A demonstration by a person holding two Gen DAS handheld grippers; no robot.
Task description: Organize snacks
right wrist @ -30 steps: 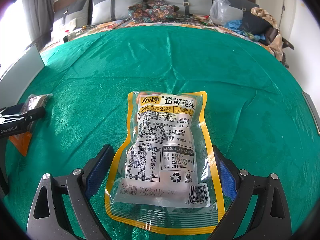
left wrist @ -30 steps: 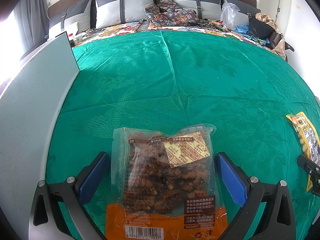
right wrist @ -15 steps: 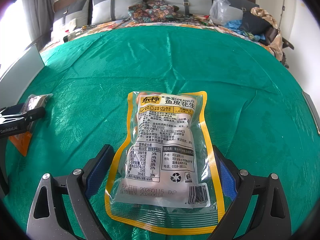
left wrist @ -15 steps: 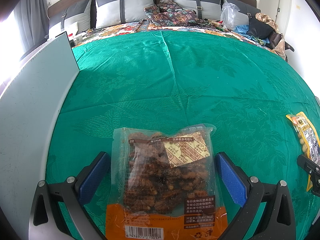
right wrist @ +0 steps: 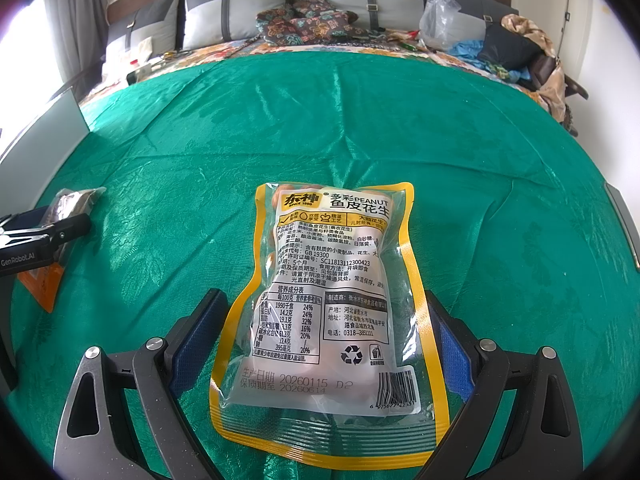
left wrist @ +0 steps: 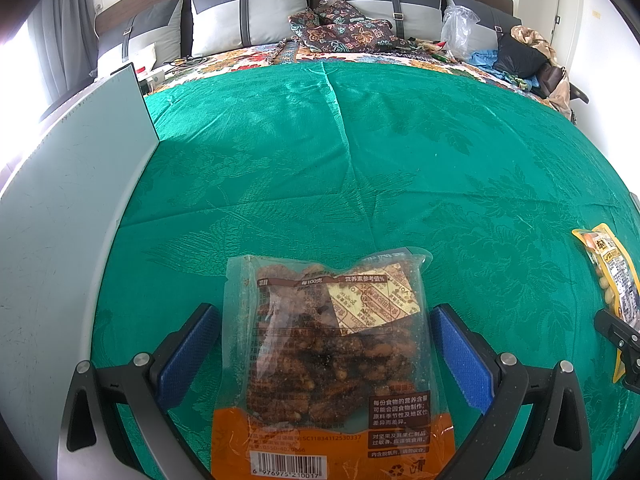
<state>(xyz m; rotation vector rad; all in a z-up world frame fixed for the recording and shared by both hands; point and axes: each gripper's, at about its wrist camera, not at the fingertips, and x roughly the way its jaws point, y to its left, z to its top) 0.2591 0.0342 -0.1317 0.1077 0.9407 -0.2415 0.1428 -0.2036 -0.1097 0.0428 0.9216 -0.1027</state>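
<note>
1. Left tool [left wrist: 324,344]: blue-padded fingers [left wrist: 188,348] spread wide, one on each side of the nut packet [left wrist: 332,360]. Pads near the packet edges; contact cannot be confirmed. No change from the frames 1.0 s and 0.5 s ago: same finger spacing, same framing.
2. Right tool [right wrist: 328,340]: fingers likewise apart, straddling the peanut packet [right wrist: 332,312]. Pads sit just beside the packet's yellow border, not squeezing it. Also unchanged against both earlier frames.
3. Nut packet: lies flat on the green cloth [left wrist: 360,152] between the left tool's fingers. Clear crinkled film upper part showing dark brown glazed pieces, a cream desiccant sachet inside, opaque orange band with barcode at the near end.
4. Peanut packet: lies flat, printed back up, between the right tool's fingers. Glossy clear pouch with yellow sealed border, bulging in the middle, ribbed seal at the near end, barcode at the lower right.
5. Cross-check: each packet shows at the edge of the other view, well apart on the cloth; positions match the earlier frames.
6. Green cloth: satin-sheen damask with woven floral pattern, creased along fold lines, spread over the bed.
7. Pale grey flat panel [left wrist: 60,220] stands upright along the cloth's left edge; matte, smooth.
8. Beyond: grey two-tone pillows [left wrist: 248,16] against a dark headboard.
</note>
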